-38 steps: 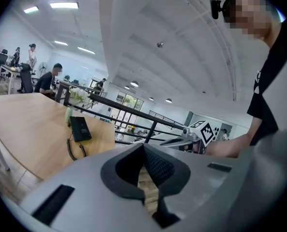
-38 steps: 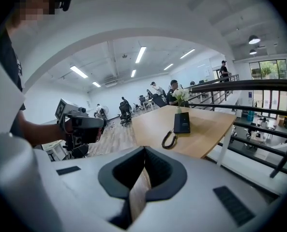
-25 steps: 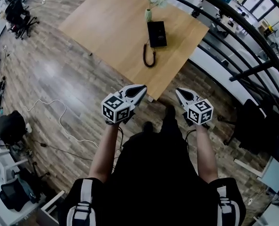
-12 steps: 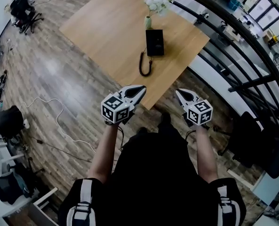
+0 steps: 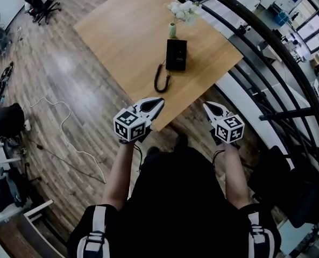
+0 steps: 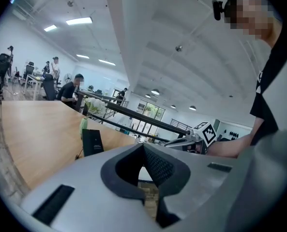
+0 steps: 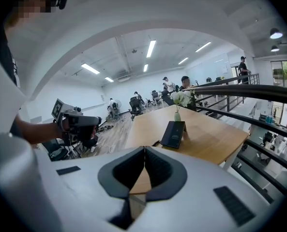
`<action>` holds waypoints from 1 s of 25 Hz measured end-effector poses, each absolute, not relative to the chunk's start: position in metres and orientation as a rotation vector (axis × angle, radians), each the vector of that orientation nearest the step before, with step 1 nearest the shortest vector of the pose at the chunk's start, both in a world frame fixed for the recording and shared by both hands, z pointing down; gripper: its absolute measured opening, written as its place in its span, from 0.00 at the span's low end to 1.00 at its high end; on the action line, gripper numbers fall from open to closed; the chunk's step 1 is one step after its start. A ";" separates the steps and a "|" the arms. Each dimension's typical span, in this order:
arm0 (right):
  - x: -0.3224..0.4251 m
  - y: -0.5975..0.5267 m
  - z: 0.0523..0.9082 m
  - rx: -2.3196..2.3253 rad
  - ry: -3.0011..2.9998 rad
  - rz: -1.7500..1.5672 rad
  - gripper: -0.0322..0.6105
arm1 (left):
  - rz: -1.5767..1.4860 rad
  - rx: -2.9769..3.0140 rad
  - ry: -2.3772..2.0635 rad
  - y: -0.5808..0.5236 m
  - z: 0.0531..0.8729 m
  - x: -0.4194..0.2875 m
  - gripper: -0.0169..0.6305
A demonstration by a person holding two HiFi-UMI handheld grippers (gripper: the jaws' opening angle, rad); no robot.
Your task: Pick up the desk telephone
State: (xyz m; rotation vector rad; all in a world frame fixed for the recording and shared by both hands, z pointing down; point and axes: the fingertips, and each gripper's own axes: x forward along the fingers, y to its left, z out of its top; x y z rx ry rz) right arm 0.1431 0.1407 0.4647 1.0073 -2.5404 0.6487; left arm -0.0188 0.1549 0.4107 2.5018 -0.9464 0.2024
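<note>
Black desk telephone (image 5: pixel 176 55) lying flat on wooden table (image 5: pixel 121 36), toward far right side, just in front of small vase with white flowers (image 5: pixel 172 30). Coiled cord (image 5: pixel 160 79) trailing from phone toward near table edge. Left gripper (image 5: pixel 158 102) hovering at near table corner, jaws pressing together, nothing between them. Right gripper (image 5: pixel 207 106) hovering just off table edge above wood floor (image 5: pixel 68 90), jaws likewise meeting, gripping nothing. Both grippers pointing toward telephone, well apart from it. Black railing (image 5: pixel 267 42) running past table on right.
</note>
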 end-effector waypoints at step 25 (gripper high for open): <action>0.128 0.082 0.492 0.876 -2.553 0.697 0.09 | 0.239 2.401 -1.066 0.123 0.435 -0.033 0.06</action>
